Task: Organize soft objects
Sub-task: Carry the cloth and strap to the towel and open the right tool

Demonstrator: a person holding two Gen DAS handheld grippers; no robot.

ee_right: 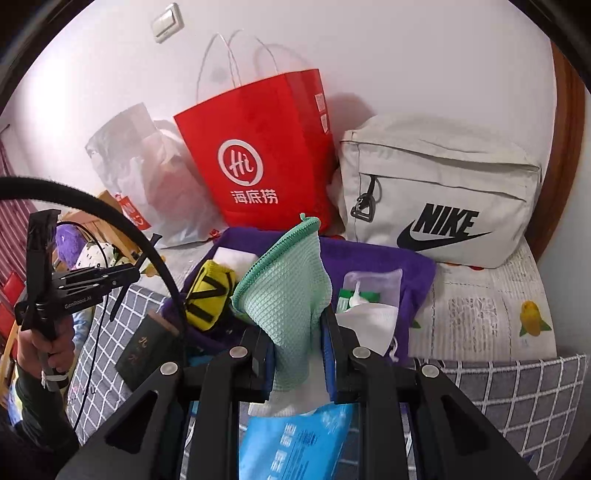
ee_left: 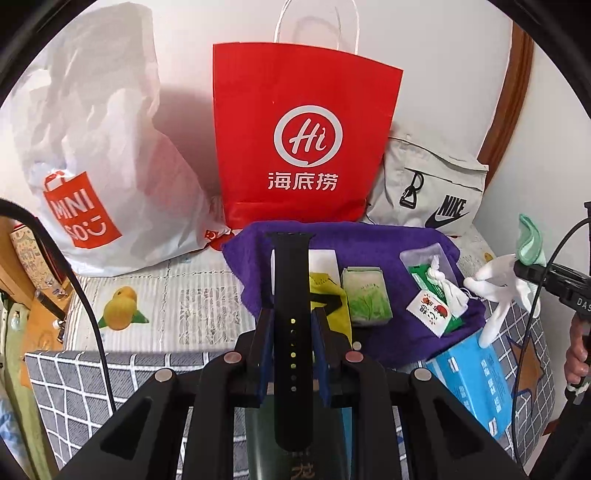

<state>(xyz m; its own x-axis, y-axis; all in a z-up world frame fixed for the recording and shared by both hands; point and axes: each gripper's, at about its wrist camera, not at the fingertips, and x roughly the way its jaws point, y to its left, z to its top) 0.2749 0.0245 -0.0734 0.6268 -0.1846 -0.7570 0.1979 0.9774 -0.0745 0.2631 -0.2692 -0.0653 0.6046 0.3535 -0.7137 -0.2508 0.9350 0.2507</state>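
Black watch strap (ee_left: 291,314) pinched upright in left hand-held gripper (ee_left: 291,328), above purple towel (ee_left: 369,243). Right hand-held gripper (ee_right: 297,332) clamps mint waffle cloth (ee_right: 284,280) together with a white glove (ee_left: 498,291). Behind, against the wall: white "MINISO" bag (ee_left: 92,166), red "Hi 海底捞" paper bag (ee_left: 306,140), grey "NIKE" pouch (ee_right: 439,195). Blue tissue pack (ee_left: 476,384) lies on the checked bedding (ee_left: 92,387).

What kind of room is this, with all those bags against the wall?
Probably a bedroom at home. Shopping bags, like the red paper bag, and a Nike pouch lean against a white wall, on what looks like a bed with a fruit-print sheet. A light switch is mounted above.
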